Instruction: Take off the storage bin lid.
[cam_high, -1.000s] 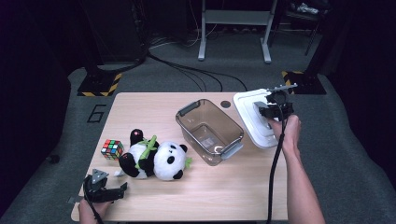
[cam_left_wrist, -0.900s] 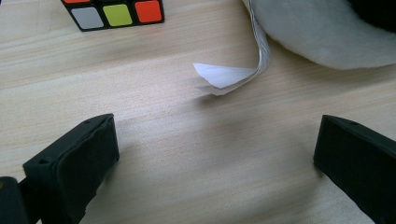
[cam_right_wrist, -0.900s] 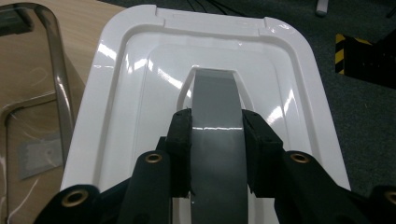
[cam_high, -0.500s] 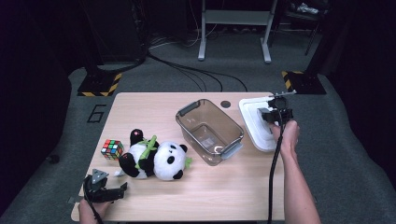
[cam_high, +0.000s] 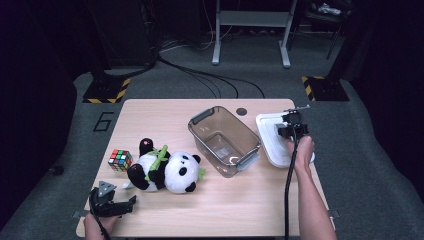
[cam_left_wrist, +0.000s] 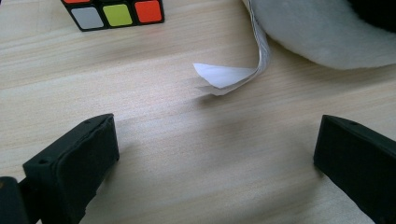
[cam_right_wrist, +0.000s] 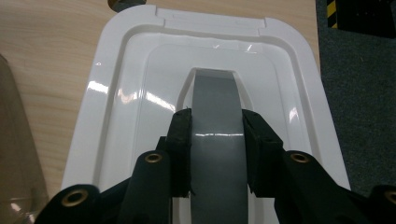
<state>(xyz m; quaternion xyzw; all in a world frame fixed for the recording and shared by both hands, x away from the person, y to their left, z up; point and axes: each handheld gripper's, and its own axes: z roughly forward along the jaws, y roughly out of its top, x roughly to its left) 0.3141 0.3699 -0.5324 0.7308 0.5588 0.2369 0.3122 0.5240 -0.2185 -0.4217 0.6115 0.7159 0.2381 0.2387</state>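
Observation:
A white box lid (cam_high: 270, 137) (cam_right_wrist: 121, 102) with a grey handle (cam_right_wrist: 217, 140) lies at the table's right edge. My right gripper (cam_high: 291, 131) (cam_right_wrist: 215, 140) is shut on that grey handle, one pad on each side. A clear plastic box (cam_high: 224, 140) stands open beside the lid. A plush panda (cam_high: 162, 167) lies left of the box, its white tag (cam_left_wrist: 233, 72) on the wood. A colour cube (cam_high: 120, 159) (cam_left_wrist: 114, 13) sits left of the panda. My left gripper (cam_high: 112, 202) (cam_left_wrist: 215, 158) rests open on the table at the front left, with nothing between its jaws.
The table (cam_high: 230, 200) has bare wood along its front and at the back left. A round hole (cam_high: 242, 111) sits near the far edge. Grey carpet and cables lie beyond the table, and the lid overhangs near the right edge.
My right gripper has come down with the lid, which now sits low at the table's right edge. The left gripper, panda, cube and box have not moved.

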